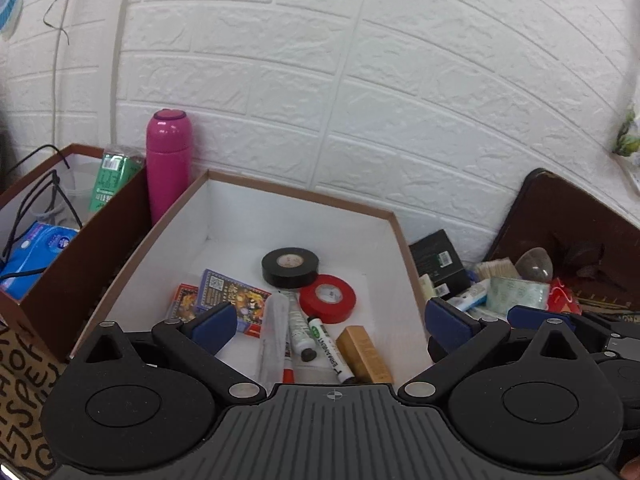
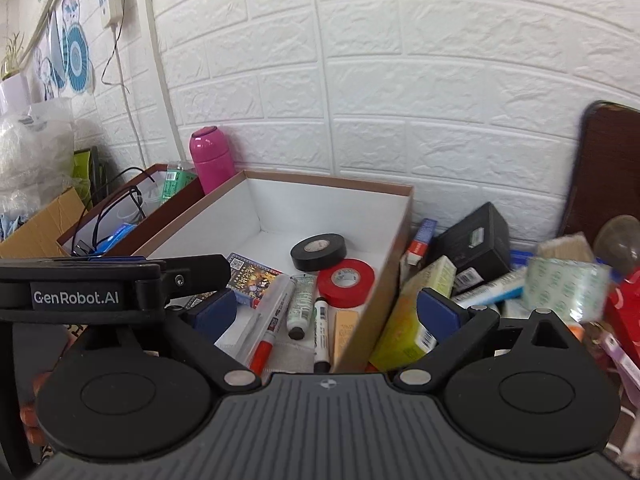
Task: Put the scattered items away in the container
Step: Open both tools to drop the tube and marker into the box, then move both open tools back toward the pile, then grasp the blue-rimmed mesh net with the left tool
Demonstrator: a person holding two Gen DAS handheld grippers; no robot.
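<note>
White card lines the box [image 1: 304, 216], which already holds a black tape [image 1: 290, 267], a red tape [image 1: 328, 298], two card packs [image 1: 236, 300], several markers [image 1: 298, 324] and a small gold box [image 1: 362, 354]. Both grippers stand with fingers well apart and nothing between them: the left gripper [image 1: 328, 324] hangs over the box's near end, the right gripper [image 2: 324, 312] straddles the box's right wall. So this reads as the gap between one drop and the next pick. What is left lies in a heap on the bench just right of the box: a yellow-green carton [image 2: 416, 312] leaning against the wall, a black box [image 2: 476, 240], a clear tape roll [image 2: 564, 288] and red packaging [image 2: 624, 312]. The carton sits nearest the right gripper, partly between its fingers already, and looks the likely next target. The move calls for shifting right, clear of the wall, and closing across the carton's narrow faces; its tilt may make it slide.
</note>
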